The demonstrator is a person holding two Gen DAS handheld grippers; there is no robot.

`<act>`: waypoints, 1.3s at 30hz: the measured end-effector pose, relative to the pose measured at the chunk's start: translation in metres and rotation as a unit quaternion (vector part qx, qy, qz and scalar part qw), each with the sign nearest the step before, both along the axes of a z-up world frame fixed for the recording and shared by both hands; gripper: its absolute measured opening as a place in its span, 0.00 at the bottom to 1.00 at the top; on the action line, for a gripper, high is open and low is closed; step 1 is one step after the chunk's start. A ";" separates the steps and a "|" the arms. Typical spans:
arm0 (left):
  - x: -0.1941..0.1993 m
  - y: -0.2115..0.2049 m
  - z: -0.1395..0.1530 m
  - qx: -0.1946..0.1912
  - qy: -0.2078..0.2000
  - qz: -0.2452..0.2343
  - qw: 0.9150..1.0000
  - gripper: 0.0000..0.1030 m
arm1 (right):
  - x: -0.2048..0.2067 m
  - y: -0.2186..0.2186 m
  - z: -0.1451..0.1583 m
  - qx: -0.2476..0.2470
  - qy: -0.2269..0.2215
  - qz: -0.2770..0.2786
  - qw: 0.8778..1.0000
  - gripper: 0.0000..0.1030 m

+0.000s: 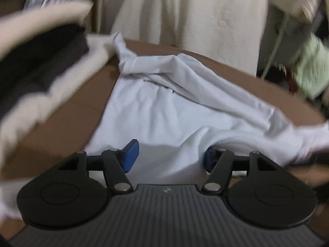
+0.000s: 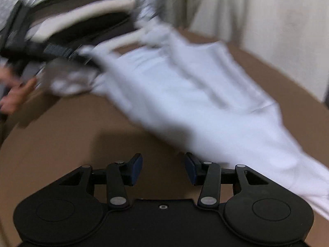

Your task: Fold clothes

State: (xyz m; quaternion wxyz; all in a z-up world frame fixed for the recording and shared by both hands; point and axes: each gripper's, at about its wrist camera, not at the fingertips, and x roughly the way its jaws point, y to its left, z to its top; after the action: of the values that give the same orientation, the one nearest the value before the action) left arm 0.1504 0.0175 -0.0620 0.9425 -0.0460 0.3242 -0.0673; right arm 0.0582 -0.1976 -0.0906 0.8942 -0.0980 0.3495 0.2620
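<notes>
A white garment (image 1: 176, 107) lies crumpled on a brown table (image 1: 61, 127). My left gripper (image 1: 169, 156) is open just above the garment's near part, and a fold of cloth drapes over its right fingertip (image 1: 208, 160). In the right wrist view the same garment (image 2: 195, 103) stretches diagonally across the table (image 2: 72, 140). My right gripper (image 2: 163, 169) is open and empty over bare table, just left of the cloth's near edge. The left gripper (image 2: 67, 59) shows there blurred at the upper left, with a hand (image 2: 14, 94) holding it.
A stack of folded cream and dark clothes (image 1: 37, 65) sits at the table's left. Cream curtains (image 1: 195, 14) hang behind the table. A light green cloth (image 1: 310, 68) lies at the far right. Both views are blurred by motion.
</notes>
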 end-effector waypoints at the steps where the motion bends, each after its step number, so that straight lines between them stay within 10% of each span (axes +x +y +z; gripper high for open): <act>1: 0.000 -0.001 0.001 0.002 -0.003 0.001 1.000 0.59 | 0.003 0.000 -0.001 -0.001 -0.010 -0.010 1.000 0.49; 13: -0.002 0.000 0.000 0.019 0.014 0.013 1.000 0.66 | 0.048 0.020 -0.008 -0.009 -0.040 -0.039 0.998 0.52; 19: -0.005 0.001 -0.002 0.037 0.028 0.015 0.999 0.66 | 0.056 0.017 -0.015 -0.017 -0.042 -0.064 0.997 0.19; 21: -0.008 0.001 0.000 0.014 0.041 0.013 0.999 0.61 | 0.057 0.012 -0.014 -0.003 -0.042 -0.067 0.997 0.14; 23: -0.010 0.001 0.002 -0.010 0.054 0.011 0.998 0.12 | 0.059 0.008 -0.014 0.015 -0.040 -0.073 0.996 0.12; 31: -0.077 -0.031 0.042 -0.028 0.051 -0.028 0.998 0.11 | 0.015 -0.028 0.040 0.073 0.004 -0.097 0.993 0.09; 39: -0.099 -0.052 -0.018 -0.007 0.228 -0.050 0.972 0.21 | -0.023 -0.079 0.015 0.123 0.200 -0.107 0.966 0.10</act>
State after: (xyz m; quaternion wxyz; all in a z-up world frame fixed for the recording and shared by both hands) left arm 0.0512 -0.0340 -0.0796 0.8388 -0.0504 0.5320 -0.1039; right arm 0.0348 -0.2768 -0.0757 0.8341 0.1050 0.4947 0.2201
